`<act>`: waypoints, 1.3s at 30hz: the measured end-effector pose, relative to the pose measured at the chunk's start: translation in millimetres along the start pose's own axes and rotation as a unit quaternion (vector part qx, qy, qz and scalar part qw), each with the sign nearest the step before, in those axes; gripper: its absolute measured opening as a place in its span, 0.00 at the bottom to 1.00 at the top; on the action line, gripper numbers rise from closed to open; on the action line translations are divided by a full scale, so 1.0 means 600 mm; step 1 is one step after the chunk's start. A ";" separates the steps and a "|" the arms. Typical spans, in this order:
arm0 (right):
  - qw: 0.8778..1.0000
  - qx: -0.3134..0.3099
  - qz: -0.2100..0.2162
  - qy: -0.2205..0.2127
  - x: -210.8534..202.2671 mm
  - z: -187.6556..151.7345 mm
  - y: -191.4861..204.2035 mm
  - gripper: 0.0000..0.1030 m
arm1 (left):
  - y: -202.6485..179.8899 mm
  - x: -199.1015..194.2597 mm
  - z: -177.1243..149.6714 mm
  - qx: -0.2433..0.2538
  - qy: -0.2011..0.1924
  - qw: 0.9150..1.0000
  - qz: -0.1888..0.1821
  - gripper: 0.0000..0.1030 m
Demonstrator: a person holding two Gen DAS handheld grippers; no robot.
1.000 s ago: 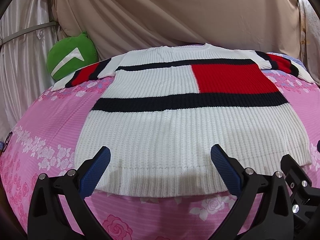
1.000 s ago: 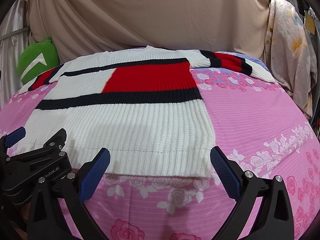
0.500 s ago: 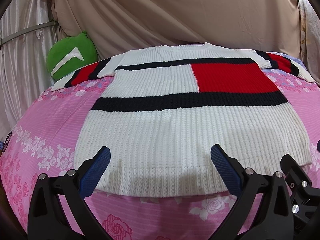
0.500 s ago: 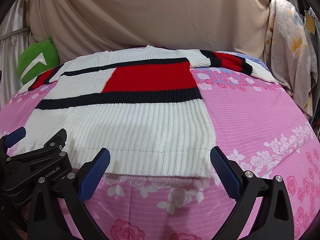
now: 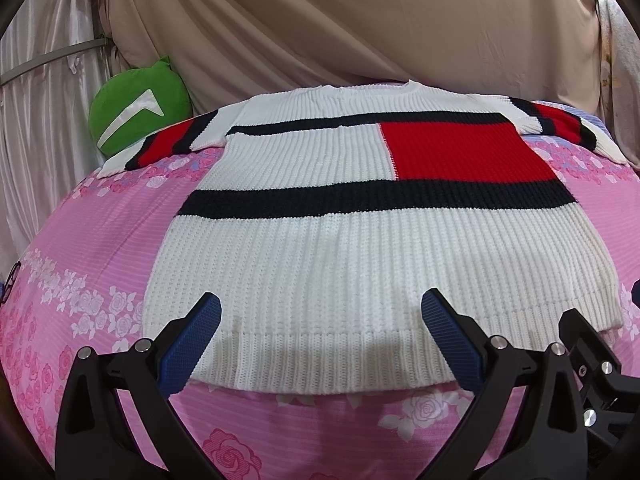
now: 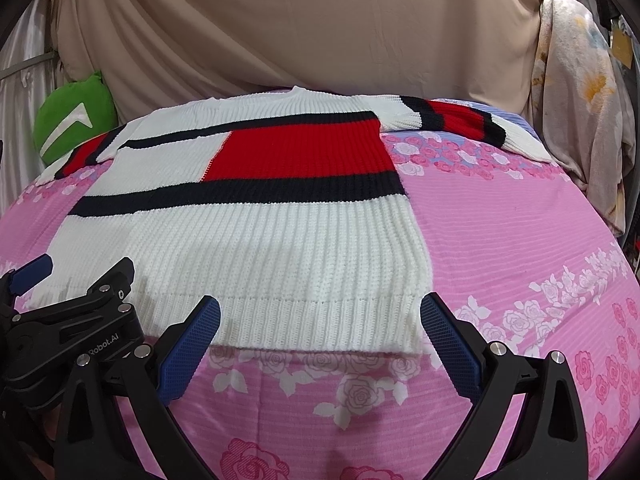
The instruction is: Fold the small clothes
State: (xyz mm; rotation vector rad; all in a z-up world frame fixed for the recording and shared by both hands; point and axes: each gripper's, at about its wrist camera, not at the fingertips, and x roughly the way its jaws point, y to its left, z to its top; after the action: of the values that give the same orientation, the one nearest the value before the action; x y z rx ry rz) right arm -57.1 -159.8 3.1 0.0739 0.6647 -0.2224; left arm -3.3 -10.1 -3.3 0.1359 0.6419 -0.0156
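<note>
A white knit sweater (image 5: 360,264) with black stripes and a red block lies flat on the pink floral bedsheet (image 5: 80,264), sleeves spread to both sides. It also shows in the right wrist view (image 6: 260,248). My left gripper (image 5: 320,340) is open and empty, hovering at the sweater's ribbed hem toward its left part. My right gripper (image 6: 320,340) is open and empty over the hem's right corner. The left gripper's body (image 6: 72,328) shows at the lower left of the right wrist view.
A green plush cushion (image 5: 136,120) sits at the bed's far left. A beige drape (image 5: 340,32) hangs behind the bed. A floral cloth (image 6: 580,128) hangs at the right. The pink sheet (image 6: 520,248) extends right of the sweater.
</note>
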 end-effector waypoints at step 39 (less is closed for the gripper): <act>0.921 0.387 0.035 -0.043 0.378 0.364 -0.666 0.11 | 0.096 0.120 0.121 -0.041 0.048 0.991 -0.121 0.95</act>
State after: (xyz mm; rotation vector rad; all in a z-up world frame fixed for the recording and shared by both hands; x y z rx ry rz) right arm 156.8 -620.2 35.1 0.8435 0.4525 -0.4082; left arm 100.7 39.2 17.9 -0.0218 0.7514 -0.2165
